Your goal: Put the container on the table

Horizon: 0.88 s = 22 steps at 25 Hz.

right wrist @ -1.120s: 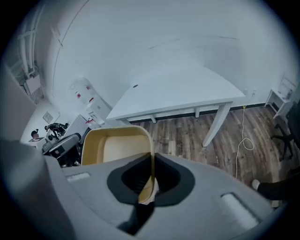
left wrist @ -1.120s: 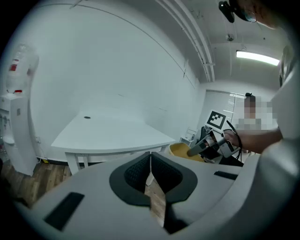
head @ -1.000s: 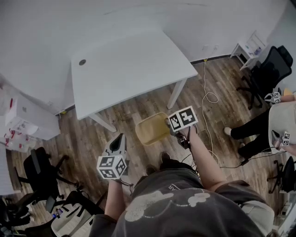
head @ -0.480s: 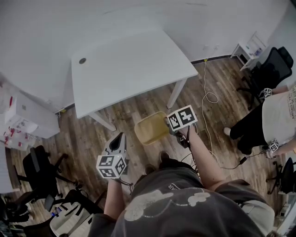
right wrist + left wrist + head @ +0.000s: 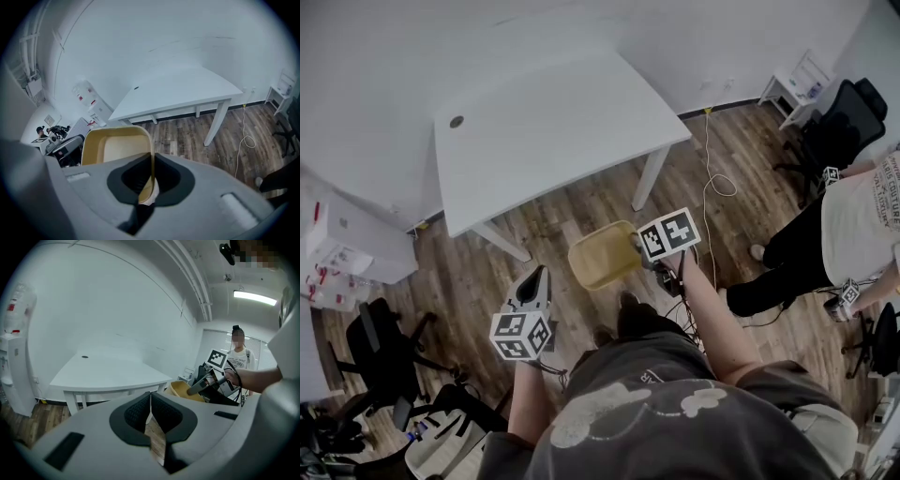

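The person wears a dark grey, short-sleeved T-shirt [image 5: 675,394] with a pale, cloud-like print [image 5: 600,412] across it. The left hand-held gripper [image 5: 541,272] has a smooth light grey shell that tapers to a point. At its back sits the left cube [image 5: 521,336] of black-and-white square markers. The right hand-held gripper [image 5: 635,247] carries the right cube [image 5: 669,235] of the same kind, with dark cables [image 5: 677,281] beneath it. Seen close, the grey bodies hold black ribbed pads [image 5: 136,411].

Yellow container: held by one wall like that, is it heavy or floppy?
Probably light: the right gripper carries the container by one wall alone. Likely fairly stiff, since its rim shows no sag. It looks empty, which suits a light load.
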{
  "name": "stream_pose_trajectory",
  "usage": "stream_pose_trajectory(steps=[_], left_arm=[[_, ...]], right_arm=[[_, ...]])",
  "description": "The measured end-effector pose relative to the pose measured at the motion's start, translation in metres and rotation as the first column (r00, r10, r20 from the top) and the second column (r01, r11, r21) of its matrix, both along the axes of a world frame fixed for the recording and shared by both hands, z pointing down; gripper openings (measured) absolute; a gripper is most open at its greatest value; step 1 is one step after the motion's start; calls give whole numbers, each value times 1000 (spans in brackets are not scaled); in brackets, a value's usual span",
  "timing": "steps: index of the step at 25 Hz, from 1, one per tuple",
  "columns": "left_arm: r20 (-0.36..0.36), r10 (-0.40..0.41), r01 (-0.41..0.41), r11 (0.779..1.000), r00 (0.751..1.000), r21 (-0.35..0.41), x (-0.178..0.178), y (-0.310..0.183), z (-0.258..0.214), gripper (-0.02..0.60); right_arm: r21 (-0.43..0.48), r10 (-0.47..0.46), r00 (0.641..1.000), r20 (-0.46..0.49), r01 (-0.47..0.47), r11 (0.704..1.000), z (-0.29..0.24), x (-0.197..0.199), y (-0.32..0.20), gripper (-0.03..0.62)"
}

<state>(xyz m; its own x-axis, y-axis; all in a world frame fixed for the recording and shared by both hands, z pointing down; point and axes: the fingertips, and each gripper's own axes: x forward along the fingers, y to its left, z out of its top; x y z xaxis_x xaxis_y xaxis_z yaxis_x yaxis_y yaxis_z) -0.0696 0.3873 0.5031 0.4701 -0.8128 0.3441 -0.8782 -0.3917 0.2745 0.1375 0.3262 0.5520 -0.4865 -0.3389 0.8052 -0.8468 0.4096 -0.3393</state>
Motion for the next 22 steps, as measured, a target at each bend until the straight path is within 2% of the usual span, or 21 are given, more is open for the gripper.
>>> stream_pose_trajectory(steps=[5, 10, 22], left_arm=[[3, -1, 1, 1000, 1000, 4, 2, -1, -2, 11], [0, -30, 30, 1000, 1000, -2, 3, -29, -2, 11], [8, -96, 96, 995, 995, -12, 7, -168, -4, 11]], right_arm=[[2, -6, 1000, 11, 6, 1000, -1, 2, -1, 6], [6, -24, 999, 27, 24, 1000, -3, 2, -36, 6], [12, -70, 996, 54, 70, 997, -8, 2, -194, 6]])
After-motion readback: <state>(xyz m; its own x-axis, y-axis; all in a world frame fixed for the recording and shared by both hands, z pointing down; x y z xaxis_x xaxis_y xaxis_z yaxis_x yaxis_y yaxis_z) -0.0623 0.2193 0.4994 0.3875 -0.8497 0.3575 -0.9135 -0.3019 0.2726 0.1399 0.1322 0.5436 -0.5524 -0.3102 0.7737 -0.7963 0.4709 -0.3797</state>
